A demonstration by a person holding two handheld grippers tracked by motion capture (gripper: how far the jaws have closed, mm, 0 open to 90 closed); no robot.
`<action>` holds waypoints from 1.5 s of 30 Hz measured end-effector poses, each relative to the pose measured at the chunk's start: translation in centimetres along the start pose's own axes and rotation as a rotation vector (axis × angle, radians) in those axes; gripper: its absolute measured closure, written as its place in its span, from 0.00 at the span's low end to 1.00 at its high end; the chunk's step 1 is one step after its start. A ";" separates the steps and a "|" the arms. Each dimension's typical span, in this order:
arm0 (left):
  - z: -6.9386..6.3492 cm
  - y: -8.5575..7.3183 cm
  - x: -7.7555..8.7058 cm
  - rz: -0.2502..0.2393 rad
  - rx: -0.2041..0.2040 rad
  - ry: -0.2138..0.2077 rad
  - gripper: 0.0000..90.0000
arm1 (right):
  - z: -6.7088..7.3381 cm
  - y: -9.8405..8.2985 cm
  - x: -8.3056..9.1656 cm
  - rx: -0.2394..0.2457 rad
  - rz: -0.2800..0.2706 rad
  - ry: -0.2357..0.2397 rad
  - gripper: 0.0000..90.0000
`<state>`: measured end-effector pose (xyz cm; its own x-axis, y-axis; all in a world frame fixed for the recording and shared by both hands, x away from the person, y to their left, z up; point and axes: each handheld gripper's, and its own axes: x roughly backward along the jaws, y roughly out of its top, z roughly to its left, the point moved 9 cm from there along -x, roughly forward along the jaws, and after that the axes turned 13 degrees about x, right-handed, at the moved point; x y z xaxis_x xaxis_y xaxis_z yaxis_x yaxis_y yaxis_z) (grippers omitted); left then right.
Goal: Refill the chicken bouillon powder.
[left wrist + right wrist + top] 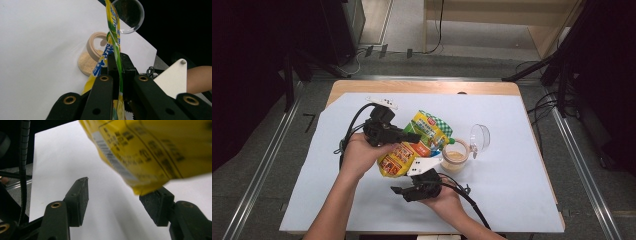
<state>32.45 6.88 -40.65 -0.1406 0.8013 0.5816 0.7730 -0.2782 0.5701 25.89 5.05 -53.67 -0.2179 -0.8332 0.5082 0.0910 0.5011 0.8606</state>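
- The left gripper [412,137] has its jaws pressed tight on the upper part of the yellow and green pouch [414,142]; in the left gripper view the pouch [115,42] runs edge-on between the black jaws.
- The pouch hangs tilted just left of the glass jar [455,159], its green top toward the far side and its yellow bottom corner toward the person — lifted off the white sheet [512,200].
- The right gripper [399,191] sits on the person's side of the jar, below the pouch's lower corner. Its jaws stand apart with nothing clamped; in the right gripper view the pouch corner [147,152] touches or nearly touches the right-hand pad [156,206], while the left pad is well clear.
- The jar holds beige powder; its hinged lid [481,136] stands open just beyond it, on the far right.
- Right of the jar the sheet lies bare up to the table edge [532,130] — wide room there, and bare sheet on the near side too.
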 end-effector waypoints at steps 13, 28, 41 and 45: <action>1.8 0.6 2.0 -0.087 0.019 0.010 1.00 | -0.7 0.5 1.4 -0.031 -0.038 -0.016 0.47; 5.5 2.2 1.0 -0.162 0.063 0.076 1.00 | -0.7 0.1 3.2 -0.068 -0.041 -0.009 0.49; 8.7 2.8 -0.2 -0.184 0.078 0.130 0.99 | -0.9 -1.3 4.9 -0.123 -0.033 -0.025 0.50; 9.2 2.5 -0.5 -0.174 0.084 0.144 0.99 | -0.9 -1.5 5.0 -0.124 -0.028 -0.029 0.49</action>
<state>40.19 10.69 -44.84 -0.3586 0.7475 0.5591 0.7772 -0.0927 0.6224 25.52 -0.12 -52.36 -0.2495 -0.8386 0.4842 0.2039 0.4434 0.8728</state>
